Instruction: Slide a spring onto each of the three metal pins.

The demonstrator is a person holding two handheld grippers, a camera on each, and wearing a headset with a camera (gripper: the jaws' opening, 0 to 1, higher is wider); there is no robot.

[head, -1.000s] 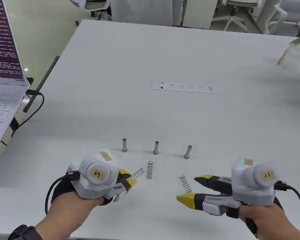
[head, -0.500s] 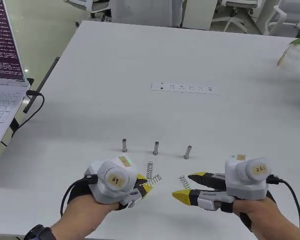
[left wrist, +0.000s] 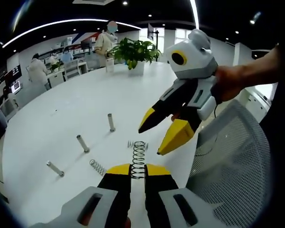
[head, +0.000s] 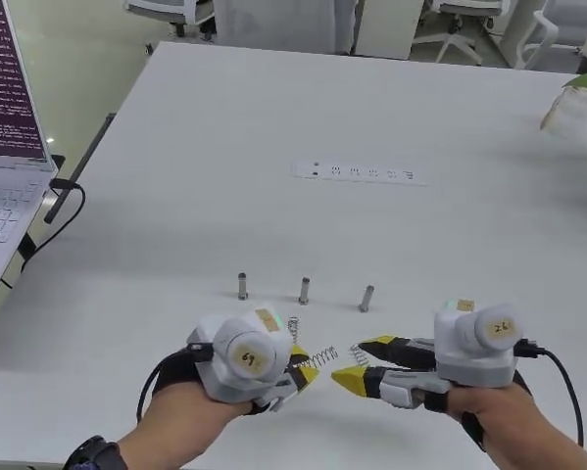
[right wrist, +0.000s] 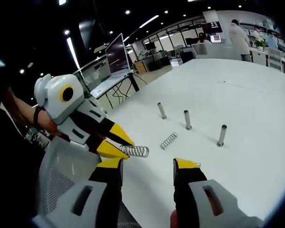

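Head view: spring (head: 322, 354) nearer right tool (head: 350, 360)

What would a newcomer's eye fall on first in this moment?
The left gripper, low in the head view, is shut on a spring that sticks out toward the open jaws of the right gripper facing it. Just beyond them three bare metal pins stand in a row on the white table, with loose springs lying in front of them.
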